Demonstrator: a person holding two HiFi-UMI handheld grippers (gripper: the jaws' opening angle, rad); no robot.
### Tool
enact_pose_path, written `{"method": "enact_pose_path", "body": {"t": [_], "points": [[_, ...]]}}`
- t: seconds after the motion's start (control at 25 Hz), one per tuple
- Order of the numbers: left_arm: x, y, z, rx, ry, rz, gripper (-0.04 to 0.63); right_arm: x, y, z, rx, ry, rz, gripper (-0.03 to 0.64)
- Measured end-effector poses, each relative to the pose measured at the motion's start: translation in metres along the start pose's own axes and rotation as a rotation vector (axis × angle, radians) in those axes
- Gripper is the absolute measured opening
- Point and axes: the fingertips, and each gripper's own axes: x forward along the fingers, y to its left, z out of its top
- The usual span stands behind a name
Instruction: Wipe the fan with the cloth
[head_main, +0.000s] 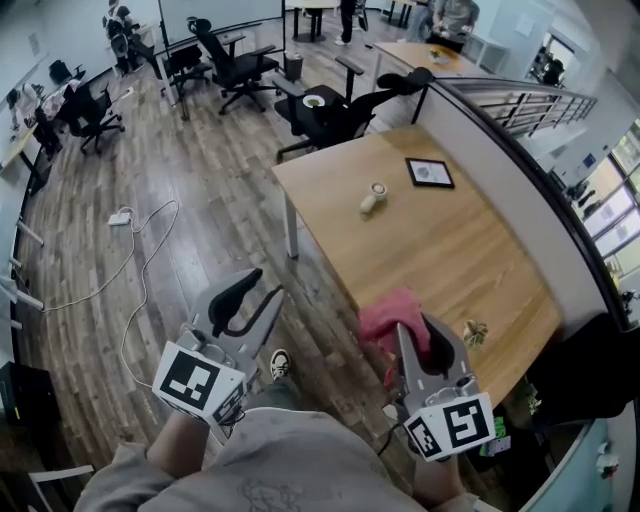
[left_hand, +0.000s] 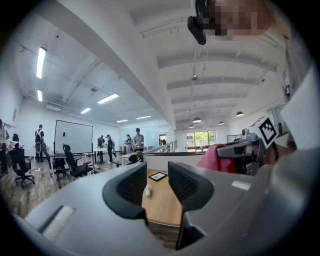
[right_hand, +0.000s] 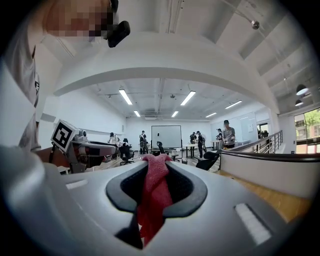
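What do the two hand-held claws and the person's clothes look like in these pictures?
Both the left claw and the right claw have light grey plastic bodies and curved black ribbed pads. Each carries a white cube with black square markers. The person wears a grey top with grey sleeves.

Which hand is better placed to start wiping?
Right. The right hand-held gripper is shut on the cloth; the left hand-held gripper is open and empty.
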Motion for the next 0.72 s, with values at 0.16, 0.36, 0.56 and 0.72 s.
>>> {"method": "enact_pose_path", "body": {"t": [0.16, 0.36, 0.56, 0.72], "points": [[0.017, 0.037, -0.003, -0.003, 0.007, -0.015, 0.137, 0.036, 0.000, 0.004, 0.000, 0.013, -0.026, 0.075], [0.041, 0.089, 0.001, -0.003, 0.010, -0.044, 0.150, 0.087, 0.000, 0.017, -0.005, 0.029, -0.062, 0.075], [0.060, 0.126, -0.006, -0.003, 0.017, -0.090, 0.150, 0.126, 0.003, 0.014, -0.004, 0.052, -0.101, 0.075], [0.077, 0.146, -0.013, 0.011, 0.021, -0.121, 0.150, 0.152, 0.003, 0.007, -0.005, 0.077, -0.121, 0.075]]}}
